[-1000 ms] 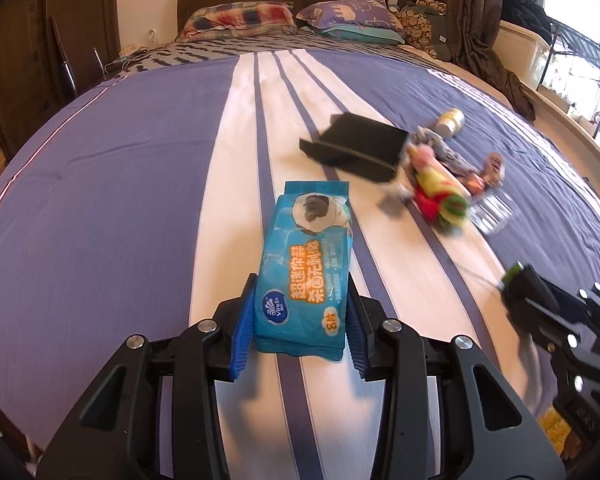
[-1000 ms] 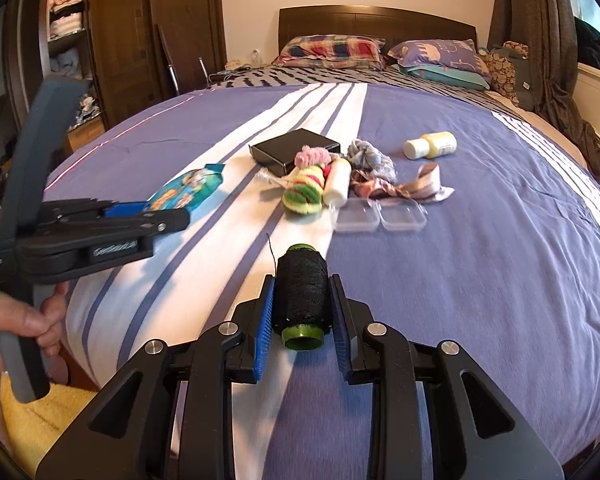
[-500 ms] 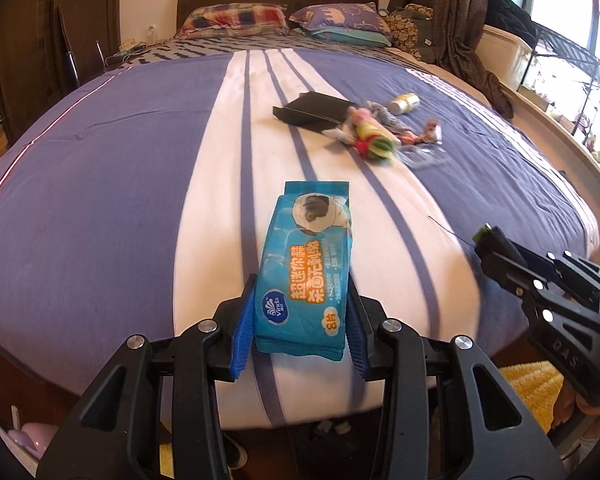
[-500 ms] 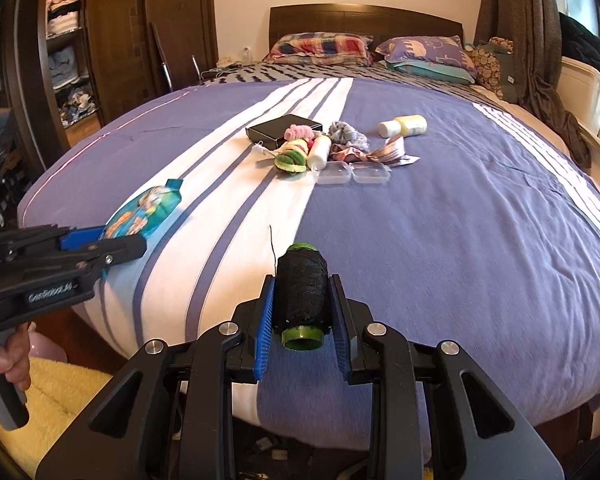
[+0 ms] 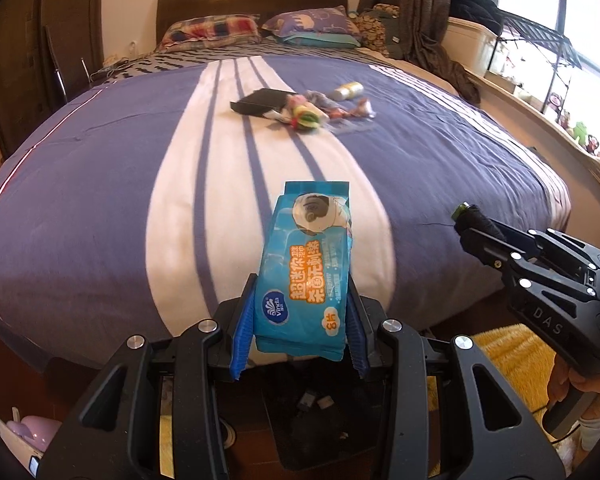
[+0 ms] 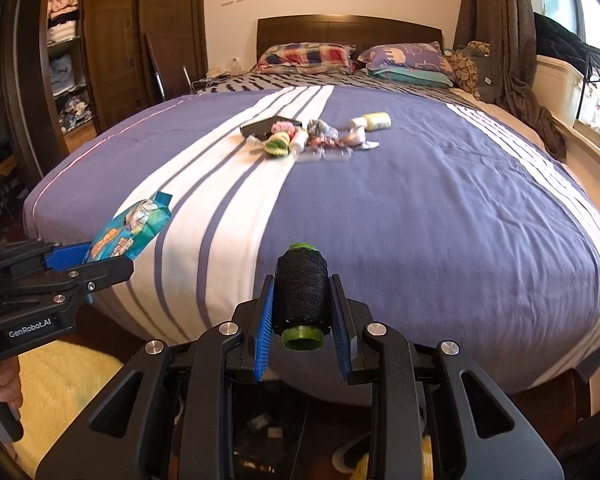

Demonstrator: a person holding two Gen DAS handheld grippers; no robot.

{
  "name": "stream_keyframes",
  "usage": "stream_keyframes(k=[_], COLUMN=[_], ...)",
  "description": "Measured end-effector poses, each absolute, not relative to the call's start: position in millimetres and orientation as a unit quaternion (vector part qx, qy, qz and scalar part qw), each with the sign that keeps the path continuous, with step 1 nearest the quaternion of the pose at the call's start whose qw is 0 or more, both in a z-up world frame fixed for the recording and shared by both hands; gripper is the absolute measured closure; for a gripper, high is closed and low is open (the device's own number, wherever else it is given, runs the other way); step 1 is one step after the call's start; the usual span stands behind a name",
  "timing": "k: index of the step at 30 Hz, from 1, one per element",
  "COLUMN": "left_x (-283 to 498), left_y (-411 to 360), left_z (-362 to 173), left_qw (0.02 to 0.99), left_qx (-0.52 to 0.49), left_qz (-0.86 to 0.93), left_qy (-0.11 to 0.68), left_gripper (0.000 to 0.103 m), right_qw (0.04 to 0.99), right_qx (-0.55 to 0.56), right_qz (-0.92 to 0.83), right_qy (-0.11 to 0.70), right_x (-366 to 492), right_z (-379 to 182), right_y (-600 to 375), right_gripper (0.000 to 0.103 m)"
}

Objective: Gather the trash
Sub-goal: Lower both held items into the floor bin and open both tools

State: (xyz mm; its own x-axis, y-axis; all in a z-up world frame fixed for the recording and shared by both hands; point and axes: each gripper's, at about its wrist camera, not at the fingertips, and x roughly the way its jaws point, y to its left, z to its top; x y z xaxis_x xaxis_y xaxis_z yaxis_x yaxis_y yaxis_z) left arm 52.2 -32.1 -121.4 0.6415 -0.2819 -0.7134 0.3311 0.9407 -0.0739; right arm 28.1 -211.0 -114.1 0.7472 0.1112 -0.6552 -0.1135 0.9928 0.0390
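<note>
The left gripper point(image 5: 300, 320) clamps a blue wipes pack point(image 5: 306, 272) between its fingers, past the bed's point(image 5: 100, 184) near edge. The right gripper point(image 6: 302, 308) grips a black thread spool point(image 6: 302, 292). More clutter point(image 6: 312, 138) lies far off on the bed.

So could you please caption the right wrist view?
Right claw grips a black thread spool beyond the bed's foot.
</note>
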Motion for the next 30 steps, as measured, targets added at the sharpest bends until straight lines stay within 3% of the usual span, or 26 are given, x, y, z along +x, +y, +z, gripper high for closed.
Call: stream_keyframes(k=[16,30], left_x=[6,6], left_y=[-38,-29], left_z=[-170,-243], left_qw=[0.881,0.841], left_qx=[0.039,0.022], left_qz=[-0.18,-0.174], left_qy=[0.435,0.512], left_gripper=[0.065,0.065], right_qw=[0.923,0.885], right_qx=[0.003,0.008], right_qz=[0.063,0.068], right_qy=[0.38,0.46], right_x=[-14,-6], right_z=[-142,-208], right_y=[-216,-209], right_gripper=[0.076,0.076])
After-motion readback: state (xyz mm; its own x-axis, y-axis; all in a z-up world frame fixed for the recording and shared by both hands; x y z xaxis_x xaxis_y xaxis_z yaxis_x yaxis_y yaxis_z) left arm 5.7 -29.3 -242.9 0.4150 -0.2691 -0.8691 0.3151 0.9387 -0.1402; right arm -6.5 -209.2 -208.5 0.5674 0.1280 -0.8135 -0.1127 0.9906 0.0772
